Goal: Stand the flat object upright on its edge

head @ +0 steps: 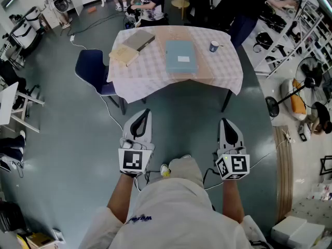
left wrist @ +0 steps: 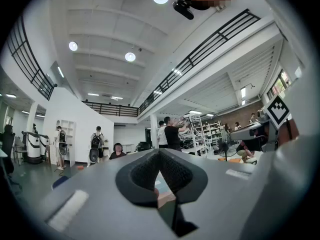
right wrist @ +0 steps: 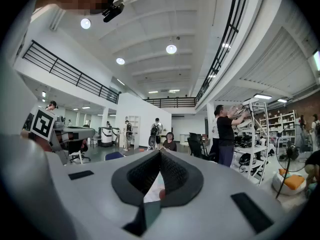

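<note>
Grey-green floor (head: 67,139), blue chair (head: 92,66), cloth-covered table (head: 155,82).

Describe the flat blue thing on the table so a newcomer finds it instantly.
Find the table with the checked cloth straight ahead. Near its middle lies a flat blue-grey rectangle with a white label. The stack to its left is tan and grey, and the mug to its right is small and round.
</note>
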Motion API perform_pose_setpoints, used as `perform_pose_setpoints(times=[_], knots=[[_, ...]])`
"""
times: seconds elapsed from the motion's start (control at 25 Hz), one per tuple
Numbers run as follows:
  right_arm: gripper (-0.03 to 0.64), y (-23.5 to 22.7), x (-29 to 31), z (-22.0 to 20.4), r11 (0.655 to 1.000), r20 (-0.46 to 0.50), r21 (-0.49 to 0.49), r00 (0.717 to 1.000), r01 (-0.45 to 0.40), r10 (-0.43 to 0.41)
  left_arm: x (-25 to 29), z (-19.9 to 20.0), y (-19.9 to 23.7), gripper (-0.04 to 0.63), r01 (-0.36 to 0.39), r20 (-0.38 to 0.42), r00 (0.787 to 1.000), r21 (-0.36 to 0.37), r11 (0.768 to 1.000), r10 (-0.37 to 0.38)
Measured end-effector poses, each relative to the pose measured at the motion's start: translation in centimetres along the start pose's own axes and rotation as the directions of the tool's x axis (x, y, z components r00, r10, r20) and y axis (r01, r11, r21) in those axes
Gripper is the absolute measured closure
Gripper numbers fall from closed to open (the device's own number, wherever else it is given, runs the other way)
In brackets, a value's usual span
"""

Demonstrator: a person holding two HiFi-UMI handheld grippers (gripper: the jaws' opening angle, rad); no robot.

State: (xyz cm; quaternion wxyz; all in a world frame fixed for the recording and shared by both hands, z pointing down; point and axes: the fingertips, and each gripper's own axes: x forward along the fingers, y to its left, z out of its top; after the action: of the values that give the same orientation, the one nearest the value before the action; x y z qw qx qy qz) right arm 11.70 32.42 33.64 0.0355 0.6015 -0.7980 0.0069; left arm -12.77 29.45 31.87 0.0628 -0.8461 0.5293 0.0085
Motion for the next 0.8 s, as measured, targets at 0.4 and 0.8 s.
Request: perform_pose_setpoints(times=[0.4, 0.8], knots=[[0.614, -0.8, 0.5, -0.3, 1.0, 0.005, -0.005, 1.0, -0.009, 0.009, 0.2, -0.8, 0.2, 0.594, -0.016, -0.024, 1.0, 0.038, 0.999, 0.017], [0.599, -1.6, 0.4, -0.4, 1.0, 0.026, 0.013, 1.0, -0.011, 0.011, 0.9, -1.0, -0.4, 0.593, -0.019, -0.03, 0.999, 0.052, 0.998, 0.021]])
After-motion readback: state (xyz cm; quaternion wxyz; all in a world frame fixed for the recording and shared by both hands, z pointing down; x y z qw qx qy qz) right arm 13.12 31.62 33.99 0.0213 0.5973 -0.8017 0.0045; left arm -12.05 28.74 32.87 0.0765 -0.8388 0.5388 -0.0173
